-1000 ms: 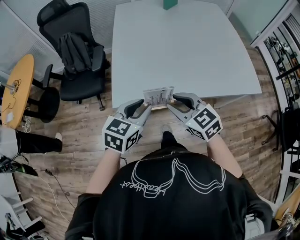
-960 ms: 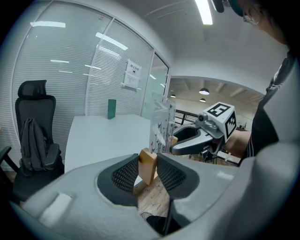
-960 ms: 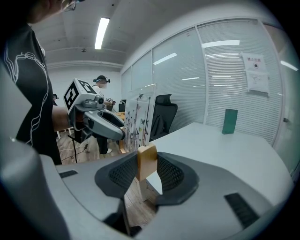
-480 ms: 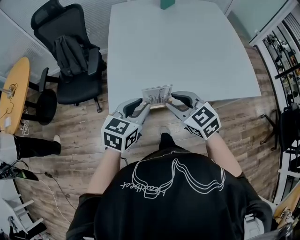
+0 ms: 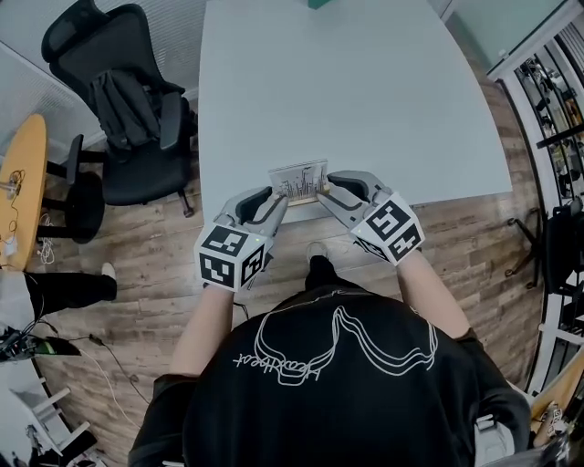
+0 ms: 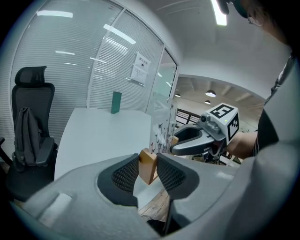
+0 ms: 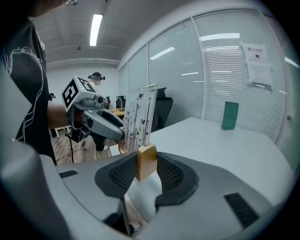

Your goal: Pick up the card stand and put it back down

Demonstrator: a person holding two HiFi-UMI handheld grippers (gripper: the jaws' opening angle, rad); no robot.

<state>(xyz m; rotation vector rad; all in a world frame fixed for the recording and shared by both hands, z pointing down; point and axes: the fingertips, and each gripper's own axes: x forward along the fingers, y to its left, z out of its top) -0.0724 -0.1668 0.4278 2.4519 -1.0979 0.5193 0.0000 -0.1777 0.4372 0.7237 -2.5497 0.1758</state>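
Observation:
The card stand (image 5: 298, 180) is a clear printed card upright in a wooden base, at the near edge of the white table (image 5: 365, 91). My left gripper (image 5: 276, 202) is shut on the base's left end and my right gripper (image 5: 328, 193) on its right end. In the left gripper view the wooden end (image 6: 148, 165) sits pinched between the pads, with the card (image 6: 161, 129) and the right gripper (image 6: 187, 140) beyond. The right gripper view shows the other wooden end (image 7: 146, 161) clamped likewise, the card (image 7: 140, 119) behind it. Whether the base rests on the table I cannot tell.
A green box (image 5: 319, 4) stands at the table's far edge. A black office chair (image 5: 128, 109) with a bag on it sits left of the table, a round wooden table (image 5: 20, 182) farther left. Shelving (image 5: 557, 109) lines the right side. A person's leg (image 5: 64, 287) shows at left.
Both grippers have carried the card stand a little forward, from the table's very edge to slightly over the tabletop. Both grips stay the same.

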